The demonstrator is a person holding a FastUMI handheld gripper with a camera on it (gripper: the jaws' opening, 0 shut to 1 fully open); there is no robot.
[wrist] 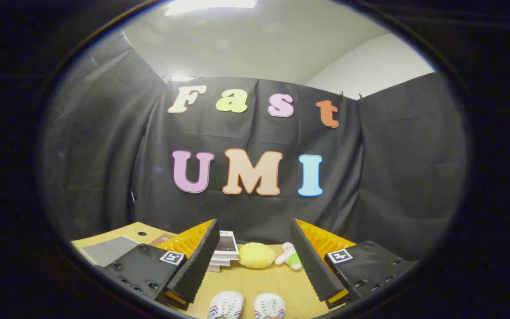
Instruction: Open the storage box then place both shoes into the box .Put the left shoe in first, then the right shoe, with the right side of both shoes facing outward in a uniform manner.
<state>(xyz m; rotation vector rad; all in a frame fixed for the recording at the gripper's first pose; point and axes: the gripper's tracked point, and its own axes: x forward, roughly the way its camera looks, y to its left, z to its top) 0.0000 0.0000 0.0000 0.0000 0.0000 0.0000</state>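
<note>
Two shoes (247,305) – gripper (255,261) agape above

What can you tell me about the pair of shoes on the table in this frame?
The shoes are two white sneakers with white laces and red and blue stripes on their sides. They sit side by side, close together, toes pointing away toward the booth's back, on the wooden table. Just their front parts show. They lie low between the open gripper fingers, which do not touch them.
</note>
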